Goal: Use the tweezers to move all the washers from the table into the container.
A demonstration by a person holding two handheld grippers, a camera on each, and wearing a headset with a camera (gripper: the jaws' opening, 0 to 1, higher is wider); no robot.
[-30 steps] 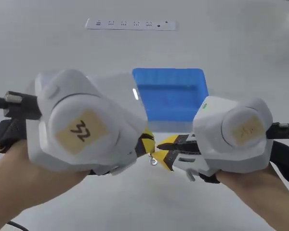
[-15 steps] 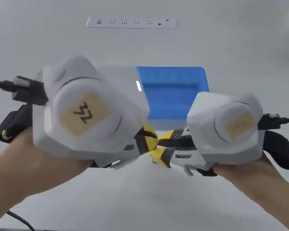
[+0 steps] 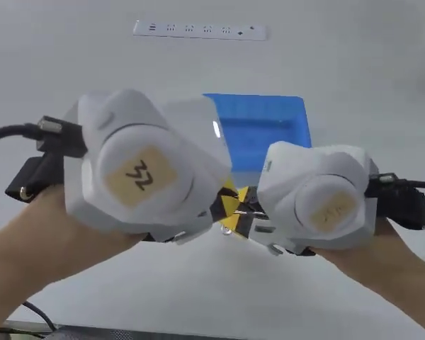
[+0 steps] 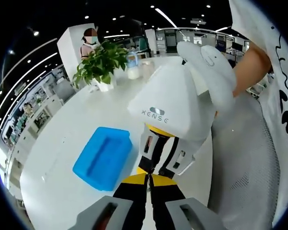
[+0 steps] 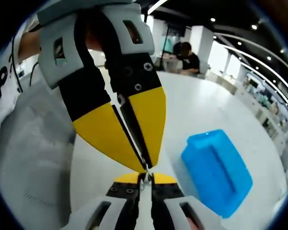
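Observation:
My two grippers meet tip to tip above the white table (image 3: pixel 340 64). The left gripper (image 3: pixel 225 202) is shut on thin dark tweezers (image 5: pixel 132 129) that run lengthwise between its yellow jaws. The tweezers' end reaches the tips of my right gripper (image 5: pixel 146 182), whose jaws are shut around it. In the left gripper view my own yellow-tipped gripper (image 4: pixel 149 179) touches the right gripper's jaws just above. A small grey piece (image 3: pixel 227 230), possibly a washer, hangs under the meeting tips. The blue container (image 3: pixel 262 131) stands just behind the grippers; it looks empty in the left gripper view (image 4: pixel 103 158).
A white power strip (image 3: pixel 198 30) lies at the far edge of the table. A potted plant (image 4: pixel 101 64) and a bottle stand farther off. A black cable (image 3: pixel 14 134) trails from the left gripper. A person (image 5: pixel 187 55) sits at another table.
Both grippers have lifted slightly and drawn closer together. The washer that hung plainly below the tips a second ago is now mostly hidden under them.

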